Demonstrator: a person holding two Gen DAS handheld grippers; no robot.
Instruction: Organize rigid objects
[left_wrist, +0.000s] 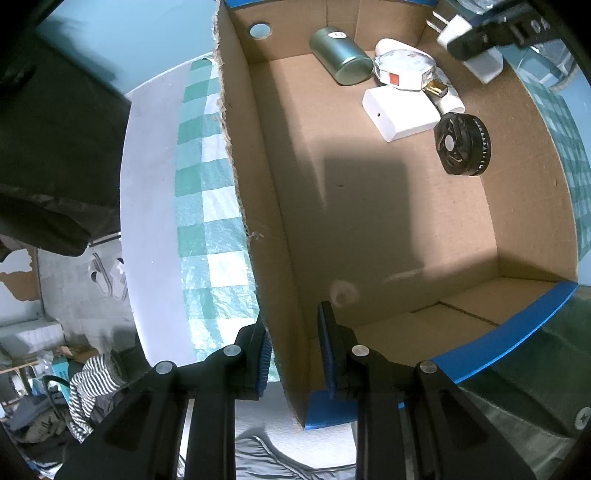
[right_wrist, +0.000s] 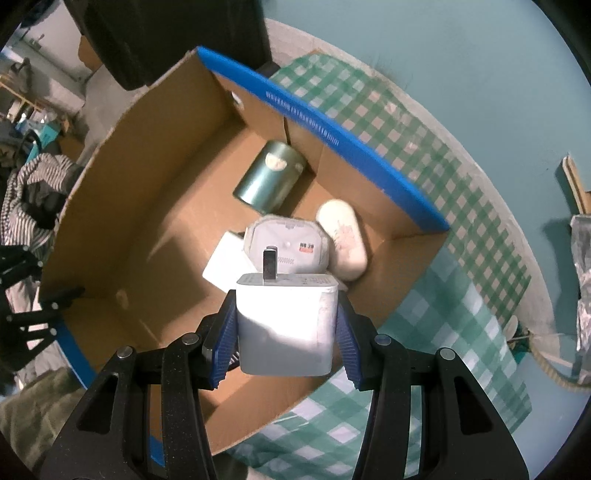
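Cardboard box (left_wrist: 388, 229) wall sat pinched in your closed left gripper (left_wrist: 295, 354); your right gripper (right_wrist: 286, 328) clamped the white charger (right_wrist: 286, 325) above the box's near-right corner.

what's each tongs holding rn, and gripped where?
Right tongs: white plug adapter, pads on its two side faces, prongs pointing away. Left tongs: clamped on the cardboard box side wall, near its corner.

My white charger (right_wrist: 284, 325) hangs prongs-down over the box (right_wrist: 122, 206). Inside lie a green tin (right_wrist: 269, 177), white cases (left_wrist: 400, 110) and a black disc (left_wrist: 462, 144).
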